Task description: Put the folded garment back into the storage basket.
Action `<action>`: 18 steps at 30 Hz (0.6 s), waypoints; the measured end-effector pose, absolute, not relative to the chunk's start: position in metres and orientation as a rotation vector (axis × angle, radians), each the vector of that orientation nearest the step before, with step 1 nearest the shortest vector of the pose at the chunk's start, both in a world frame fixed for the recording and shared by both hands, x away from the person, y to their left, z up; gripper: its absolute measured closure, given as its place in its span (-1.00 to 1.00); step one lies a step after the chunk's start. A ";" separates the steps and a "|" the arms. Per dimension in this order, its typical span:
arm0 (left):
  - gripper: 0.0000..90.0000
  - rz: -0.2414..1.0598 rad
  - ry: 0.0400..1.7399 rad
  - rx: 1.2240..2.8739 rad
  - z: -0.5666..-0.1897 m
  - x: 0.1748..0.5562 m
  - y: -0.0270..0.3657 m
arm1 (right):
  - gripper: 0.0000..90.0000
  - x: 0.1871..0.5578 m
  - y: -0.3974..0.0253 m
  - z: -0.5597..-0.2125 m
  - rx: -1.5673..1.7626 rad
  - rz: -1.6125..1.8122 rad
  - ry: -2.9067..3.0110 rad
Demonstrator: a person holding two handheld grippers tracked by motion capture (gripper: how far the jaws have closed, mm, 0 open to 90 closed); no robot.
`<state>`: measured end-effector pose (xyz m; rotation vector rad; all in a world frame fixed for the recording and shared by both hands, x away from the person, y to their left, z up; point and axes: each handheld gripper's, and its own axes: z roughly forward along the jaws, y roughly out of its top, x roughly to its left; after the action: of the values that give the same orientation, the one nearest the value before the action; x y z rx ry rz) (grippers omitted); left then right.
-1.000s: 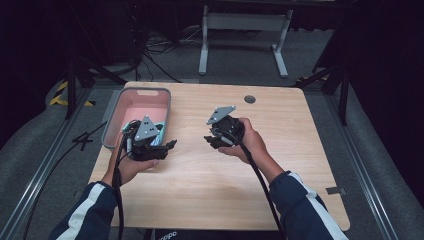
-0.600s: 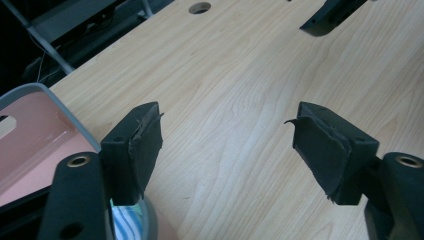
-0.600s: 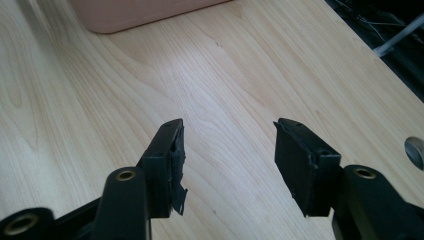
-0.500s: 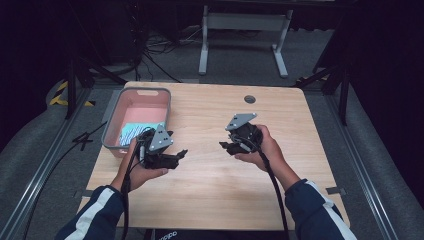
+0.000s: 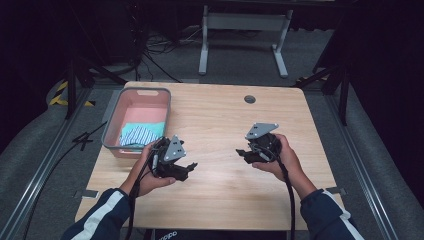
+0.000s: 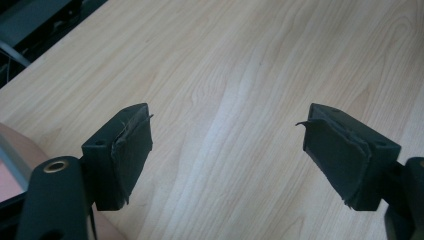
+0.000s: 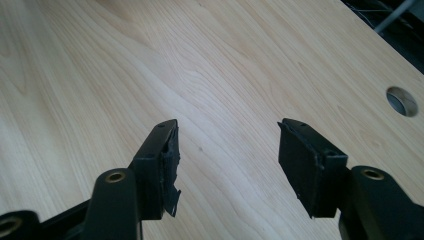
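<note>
Pink basket (image 5: 115, 117) sat at the table's (image 5: 225, 120) left edge, a striped blue-and-white cloth (image 5: 142, 134) folded inside. Just beside its near right corner hung the left gripper (image 5: 187, 167), jaws spread wide, nothing between them. Well apart to the right, the right gripper (image 5: 241, 153) hovered over bare wood, jaws likewise spread and empty
</note>
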<state>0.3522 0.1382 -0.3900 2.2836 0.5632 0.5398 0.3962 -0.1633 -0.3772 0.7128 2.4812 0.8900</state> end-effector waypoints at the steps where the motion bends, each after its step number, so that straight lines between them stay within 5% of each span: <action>1: -0.56 0.539 0.559 2.288 -0.393 0.353 0.137 | -0.08 0.395 -0.166 -0.378 0.720 0.884 2.477; 18: -0.57 0.500 0.544 2.411 -0.432 0.354 0.130 | -0.19 0.371 -0.216 -0.407 0.751 0.887 2.438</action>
<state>0.3537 0.1301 -0.4317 2.4114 0.5440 0.5004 0.3709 -0.2164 -0.4074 0.7511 2.4378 0.8870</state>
